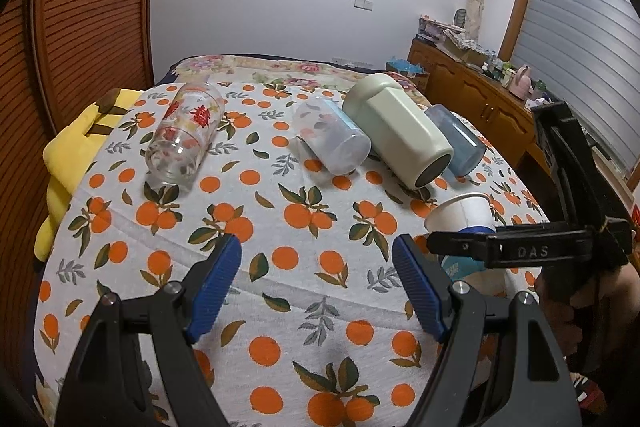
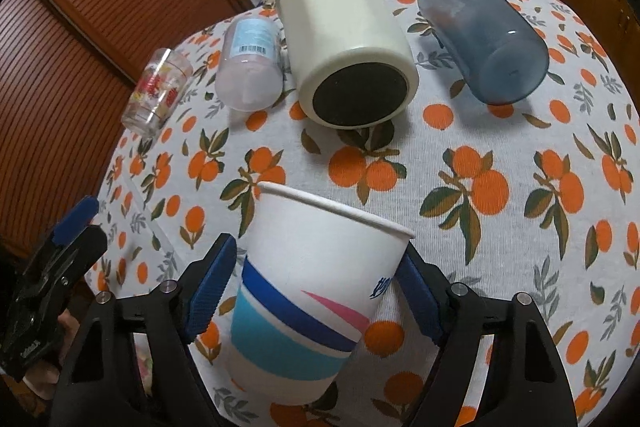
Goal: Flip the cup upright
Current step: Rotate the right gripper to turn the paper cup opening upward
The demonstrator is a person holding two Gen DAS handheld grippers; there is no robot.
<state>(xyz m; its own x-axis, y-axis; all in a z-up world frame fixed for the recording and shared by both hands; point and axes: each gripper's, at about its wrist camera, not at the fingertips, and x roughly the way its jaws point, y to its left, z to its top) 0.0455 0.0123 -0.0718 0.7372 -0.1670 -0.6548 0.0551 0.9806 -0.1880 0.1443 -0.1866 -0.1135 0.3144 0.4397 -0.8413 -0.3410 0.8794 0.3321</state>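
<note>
A white paper cup [image 2: 316, 287] with blue, cyan and pink stripes sits between the blue pads of my right gripper [image 2: 314, 283], rim pointing away and slightly up; the pads look closed on its sides. In the left wrist view the same cup [image 1: 460, 215] shows at the right with the right gripper [image 1: 508, 251] across it. My left gripper [image 1: 318, 279] is open and empty above the orange-print cloth [image 1: 280, 227]. Lying on their sides are a flowered glass [image 1: 186, 135], a frosted plastic cup [image 1: 332, 135], a cream mug [image 1: 396, 131] and a blue tumbler [image 1: 460, 143].
The cloth [image 2: 500, 167] covers a table that drops off at the left. A yellow cushion [image 1: 72, 155] lies at the left edge. A wooden louvred door [image 1: 80, 7] stands at left. A wooden sideboard [image 1: 480, 95] with clutter is at the back right.
</note>
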